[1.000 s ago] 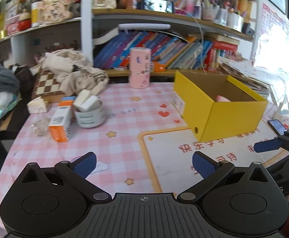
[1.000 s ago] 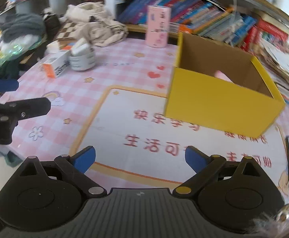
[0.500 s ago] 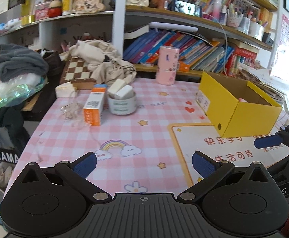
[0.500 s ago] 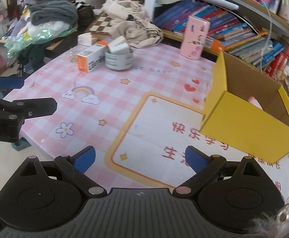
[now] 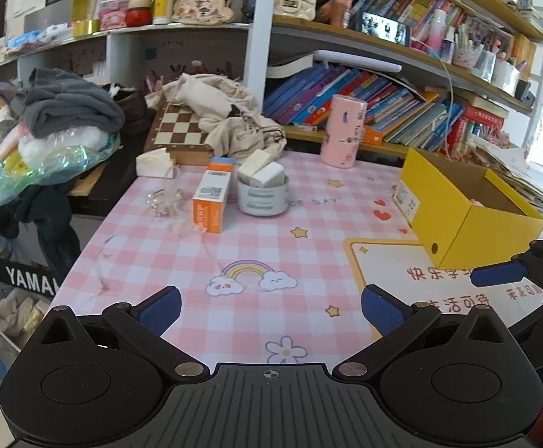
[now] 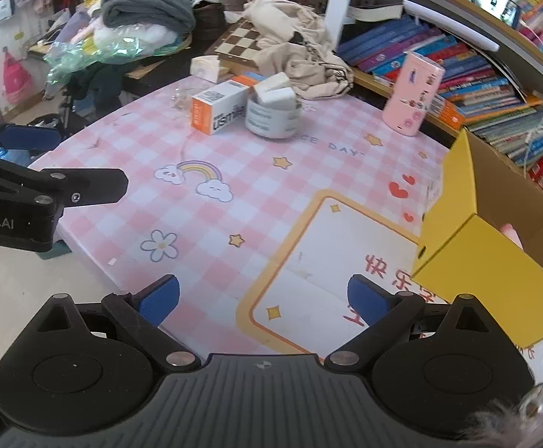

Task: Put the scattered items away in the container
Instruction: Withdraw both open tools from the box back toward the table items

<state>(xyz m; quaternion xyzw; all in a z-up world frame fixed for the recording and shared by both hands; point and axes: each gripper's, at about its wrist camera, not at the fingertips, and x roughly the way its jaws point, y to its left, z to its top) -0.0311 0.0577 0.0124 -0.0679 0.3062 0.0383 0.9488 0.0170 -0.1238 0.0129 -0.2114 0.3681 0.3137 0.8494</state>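
Observation:
A yellow cardboard box (image 5: 469, 220) stands open on the right of the pink checked table; it also shows in the right wrist view (image 6: 495, 257) with a pink item (image 6: 512, 233) inside. An orange-and-white carton (image 5: 211, 196), a white round tub (image 5: 262, 196) with two pale blocks (image 5: 262, 170) on top, and a pink cylinder (image 5: 342, 136) sit at the far side. My left gripper (image 5: 269, 308) is open and empty over the near table edge. My right gripper (image 6: 264, 298) is open and empty, left of the box.
A chessboard (image 5: 180, 128) under a beige cloth (image 5: 230, 119) lies at the back. A small white box (image 5: 155, 162) and clear plastic scraps (image 5: 167, 205) lie at the far left. Bookshelves stand behind. Clothes and bags pile up left of the table (image 5: 53, 138).
Both grippers have drawn back and swung left, away from the yellow box. The far-left items now sit nearer the middle of both views. Both stay open.

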